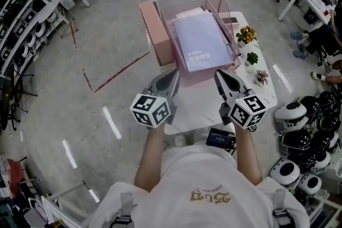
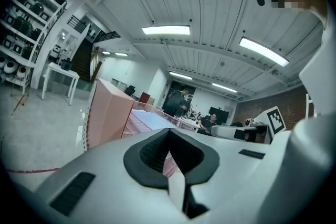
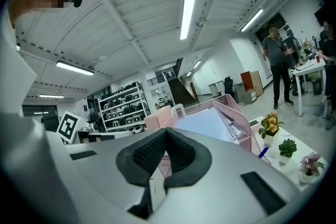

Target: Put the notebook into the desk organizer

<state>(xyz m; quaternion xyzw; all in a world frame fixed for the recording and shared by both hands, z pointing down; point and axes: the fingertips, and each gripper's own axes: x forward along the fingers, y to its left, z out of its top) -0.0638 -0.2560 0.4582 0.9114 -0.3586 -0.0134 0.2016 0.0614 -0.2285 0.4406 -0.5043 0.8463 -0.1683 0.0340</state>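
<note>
The lavender spiral notebook (image 1: 202, 42) lies flat inside the pink mesh desk organizer (image 1: 193, 77) on the white table (image 1: 195, 115). In the right gripper view the notebook (image 3: 207, 124) rests in the organizer (image 3: 237, 113) just beyond the jaws. My left gripper (image 1: 172, 80) hovers at the organizer's near left corner, its jaws together with nothing between them. My right gripper (image 1: 222, 78) hovers at the near right corner, shut and empty. Neither one touches the notebook. The left gripper view shows the notebook (image 2: 155, 120) past a pink box.
A tall pink box (image 1: 155, 32) stands against the organizer's left side. Three small potted plants (image 1: 247, 35) line the table's right edge. A black device (image 1: 220, 139) sits at the near edge. Round white helmets (image 1: 299, 136) crowd the floor at right. People stand at the far right.
</note>
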